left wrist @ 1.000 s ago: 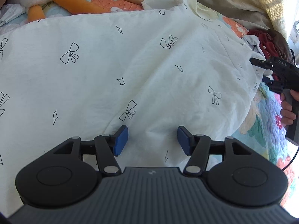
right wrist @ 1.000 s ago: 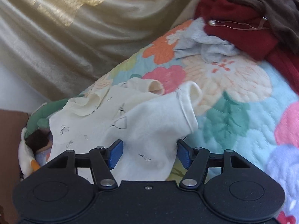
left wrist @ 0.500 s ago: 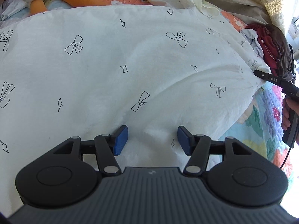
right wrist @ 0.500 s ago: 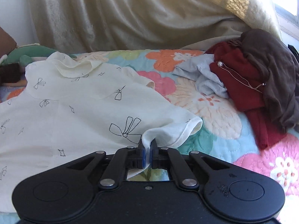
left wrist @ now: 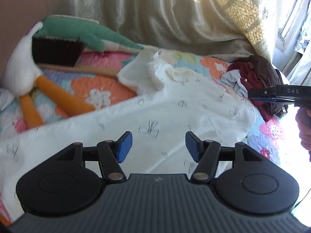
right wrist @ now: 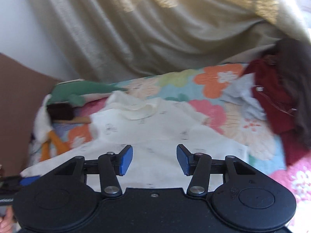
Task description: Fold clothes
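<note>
Floral quilt (left wrist: 101, 89) before one curtain (left wrist: 175, 19). One white garment (left wrist: 175, 116) spread flat. One clothes pile (right wrist: 281, 101). Left gripper (left wrist: 158, 146), right gripper (right wrist: 154, 160): jaws apart, empty.

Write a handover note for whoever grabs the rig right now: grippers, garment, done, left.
Left gripper: open, empty, above the white bow-print garment.
Right gripper: open, empty, over the same garment.
Garment: spread on the floral quilt, collar end bunched toward the curtain.
Pile of red and brown clothes sits to the right, untouched.
Done: garment laid out; no clean fold visible.
Left: fold it, then probably the pile.
</note>
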A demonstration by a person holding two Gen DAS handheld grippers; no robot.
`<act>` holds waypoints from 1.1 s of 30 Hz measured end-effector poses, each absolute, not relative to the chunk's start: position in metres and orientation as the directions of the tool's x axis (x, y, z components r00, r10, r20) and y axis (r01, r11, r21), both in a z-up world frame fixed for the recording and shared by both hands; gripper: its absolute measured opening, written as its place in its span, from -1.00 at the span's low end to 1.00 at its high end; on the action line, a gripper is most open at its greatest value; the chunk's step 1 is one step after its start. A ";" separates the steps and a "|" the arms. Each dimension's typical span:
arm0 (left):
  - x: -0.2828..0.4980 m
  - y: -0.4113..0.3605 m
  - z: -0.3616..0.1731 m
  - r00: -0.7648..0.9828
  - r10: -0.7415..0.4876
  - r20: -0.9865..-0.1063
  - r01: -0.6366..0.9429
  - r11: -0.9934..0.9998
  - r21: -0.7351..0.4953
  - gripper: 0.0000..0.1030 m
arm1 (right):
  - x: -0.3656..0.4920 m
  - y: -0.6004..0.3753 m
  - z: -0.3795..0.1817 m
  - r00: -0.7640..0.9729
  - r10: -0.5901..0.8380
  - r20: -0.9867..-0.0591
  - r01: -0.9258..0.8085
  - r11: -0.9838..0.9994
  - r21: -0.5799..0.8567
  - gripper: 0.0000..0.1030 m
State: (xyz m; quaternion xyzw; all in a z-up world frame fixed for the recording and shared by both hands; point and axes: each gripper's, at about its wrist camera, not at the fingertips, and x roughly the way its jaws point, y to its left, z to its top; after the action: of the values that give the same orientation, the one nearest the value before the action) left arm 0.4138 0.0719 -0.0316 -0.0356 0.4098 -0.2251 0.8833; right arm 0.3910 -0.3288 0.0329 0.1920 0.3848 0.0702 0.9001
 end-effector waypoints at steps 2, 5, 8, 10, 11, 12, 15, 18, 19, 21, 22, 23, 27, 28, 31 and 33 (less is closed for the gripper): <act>0.445 0.059 -0.039 0.572 -0.420 -0.705 0.391 0.895 -0.216 0.16 | 0.417 -0.317 0.024 0.660 0.360 -0.659 -0.044 0.895 0.444 0.14; 0.493 0.045 -0.052 0.551 -0.355 -0.755 0.430 0.897 -0.107 0.16 | 0.456 -0.309 0.006 0.622 0.381 -0.684 -0.062 0.895 0.442 0.14; 0.522 0.055 -0.058 0.528 -0.419 -0.738 0.456 0.874 -0.170 0.17 | 0.479 -0.319 -0.006 0.610 0.386 -0.692 -0.031 0.884 0.466 0.14; 0.540 0.060 -0.065 0.498 -0.488 -0.717 0.457 0.850 -0.262 0.21 | 0.490 -0.329 -0.013 0.596 0.424 -0.682 -0.021 0.857 0.515 0.14; 0.549 0.060 -0.069 0.489 -0.514 -0.704 0.453 0.840 -0.299 0.27 | 0.496 -0.335 -0.017 0.596 0.435 -0.675 -0.016 0.847 0.531 0.16; 0.558 0.059 -0.073 0.491 -0.525 -0.695 0.449 0.836 -0.315 0.28 | 0.505 -0.341 -0.021 0.601 0.432 -0.672 -0.002 0.842 0.539 0.21; 0.586 0.054 -0.085 0.532 -0.462 -0.710 0.415 0.873 -0.257 0.28 | 0.531 -0.354 -0.034 0.619 0.400 -0.676 0.058 0.835 0.548 0.23; 0.608 0.055 -0.101 0.531 -0.382 -0.756 0.363 0.909 -0.204 0.27 | 0.554 -0.362 -0.047 0.606 0.397 -0.689 0.109 0.817 0.567 0.23; 0.613 0.054 -0.106 0.519 -0.359 -0.776 0.361 0.915 -0.182 0.25 | 0.560 -0.362 -0.051 0.603 0.401 -0.690 0.115 0.812 0.572 0.23; 0.614 0.050 -0.115 0.525 -0.319 -0.789 0.386 0.915 -0.113 0.24 | 0.569 -0.360 -0.058 0.597 0.431 -0.677 0.110 0.792 0.601 0.23; 0.610 0.046 -0.116 0.547 -0.312 -0.777 0.406 0.910 -0.080 0.24 | 0.573 -0.358 -0.062 0.594 0.450 -0.667 0.109 0.776 0.621 0.23; 0.606 0.043 -0.117 0.570 -0.314 -0.760 0.428 0.902 -0.052 0.26 | 0.576 -0.356 -0.066 0.592 0.463 -0.660 0.111 0.764 0.636 0.23; 0.596 0.028 -0.124 0.584 -0.380 -0.717 0.538 0.843 -0.009 0.29 | 0.587 -0.345 -0.076 0.621 0.442 -0.647 0.098 0.775 0.624 -0.13; 0.593 0.024 -0.126 0.584 -0.394 -0.710 0.561 0.828 0.002 0.29 | 0.589 -0.342 -0.077 0.626 0.425 -0.654 0.091 0.793 0.603 -0.34; 0.587 0.014 -0.128 0.561 -0.447 -0.697 0.629 0.778 0.007 -0.23 | 0.587 -0.340 -0.078 0.660 0.381 -0.648 0.065 0.830 0.554 -0.83; 0.585 0.012 -0.129 0.535 -0.464 -0.706 0.640 0.768 -0.020 -1.00 | 0.584 -0.341 -0.076 0.682 0.356 -0.640 0.049 0.850 0.525 -0.89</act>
State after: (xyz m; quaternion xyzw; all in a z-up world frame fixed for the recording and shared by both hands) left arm 0.5851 0.0119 -0.1290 0.1210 0.3621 -0.3180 0.8678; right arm 0.5844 -0.3411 -0.0763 0.2601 0.3894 0.0871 0.8793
